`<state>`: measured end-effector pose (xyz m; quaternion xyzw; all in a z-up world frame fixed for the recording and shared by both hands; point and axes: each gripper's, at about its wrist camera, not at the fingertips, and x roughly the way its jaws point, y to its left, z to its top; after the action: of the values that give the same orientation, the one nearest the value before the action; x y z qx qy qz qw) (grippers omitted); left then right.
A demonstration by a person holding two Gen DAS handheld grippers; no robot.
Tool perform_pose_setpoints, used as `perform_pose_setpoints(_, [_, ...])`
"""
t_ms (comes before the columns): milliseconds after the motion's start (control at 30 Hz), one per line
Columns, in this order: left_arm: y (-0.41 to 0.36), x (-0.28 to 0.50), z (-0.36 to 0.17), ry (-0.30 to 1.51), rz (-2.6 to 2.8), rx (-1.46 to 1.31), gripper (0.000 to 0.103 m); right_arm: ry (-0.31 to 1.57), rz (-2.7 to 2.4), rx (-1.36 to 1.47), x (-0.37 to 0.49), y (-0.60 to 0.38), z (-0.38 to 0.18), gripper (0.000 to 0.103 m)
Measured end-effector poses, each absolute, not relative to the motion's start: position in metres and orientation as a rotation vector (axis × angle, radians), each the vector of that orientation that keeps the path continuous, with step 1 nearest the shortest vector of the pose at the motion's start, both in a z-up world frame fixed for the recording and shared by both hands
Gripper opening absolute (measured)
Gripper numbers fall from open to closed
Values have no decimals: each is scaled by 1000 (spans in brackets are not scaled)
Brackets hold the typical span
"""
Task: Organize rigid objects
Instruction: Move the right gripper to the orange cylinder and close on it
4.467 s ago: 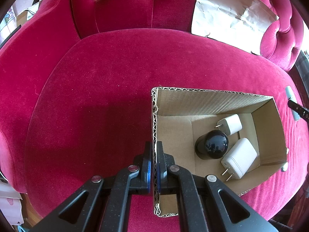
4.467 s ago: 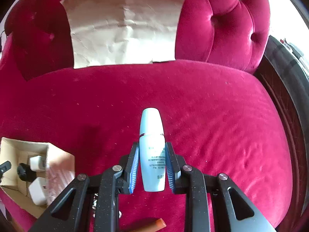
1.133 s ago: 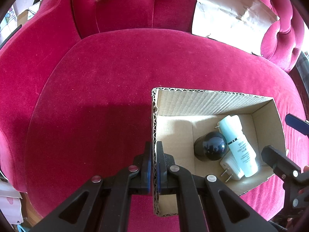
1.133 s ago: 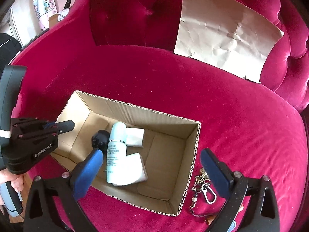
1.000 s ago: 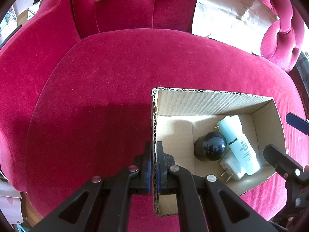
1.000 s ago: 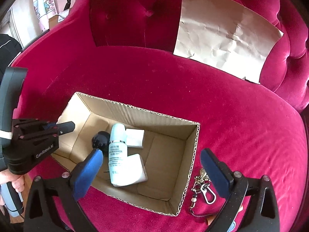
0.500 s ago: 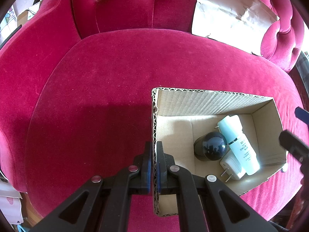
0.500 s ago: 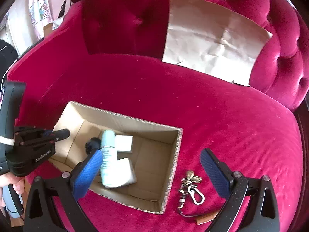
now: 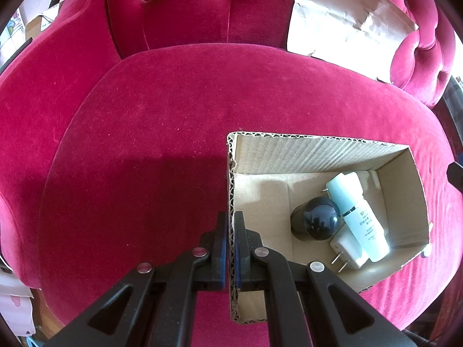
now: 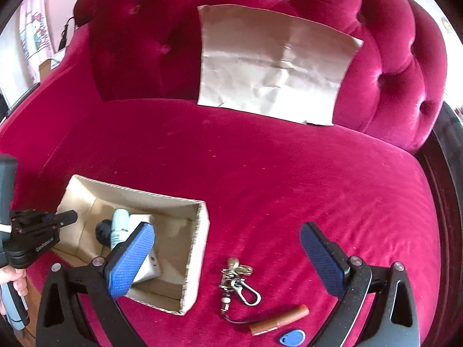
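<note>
Keychain (image 10: 238, 282) lies on sofa seat between spread pads of right hand-held gripper (image 10: 227, 253); lower squarely over its clasp. Left hand-held gripper (image 9: 228, 248) pinches cardboard box (image 9: 318, 156) wall, steadying it.

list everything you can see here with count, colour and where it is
cardboard box: 1, brown, open, on the sofa seat
bottle: 1, pale blue, lying in the box on the chargers
chargers: 2, white, in the box, partly under the bottle
round object: 1, glossy black, in the box beside the bottle
key ring: 1, metal with a clip, on the seat beside the box
tube: 1, orange-brown, on the seat near the key ring
tag: 1, blue, next to the tube
paper sheet: 1, creased tan, against the backrest
sofa: 1, crimson velvet
left gripper: 1, black, clamped on the box wall
right gripper: 1, black, blue pads, open above the key ring
</note>
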<state>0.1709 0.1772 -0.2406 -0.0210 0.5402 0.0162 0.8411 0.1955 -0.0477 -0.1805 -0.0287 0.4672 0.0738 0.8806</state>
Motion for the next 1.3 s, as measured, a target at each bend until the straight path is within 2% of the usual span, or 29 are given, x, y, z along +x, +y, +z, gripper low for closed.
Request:
perform_pose_setpoints(567, [182,169,-241,1140,27,-56,4,1053,60,-125,172,-92,-205,103])
perform_pose_setpoints(1300, [179,168,-240,1141,31,-49,4,1131,245,-159,130,-119,-267,103])
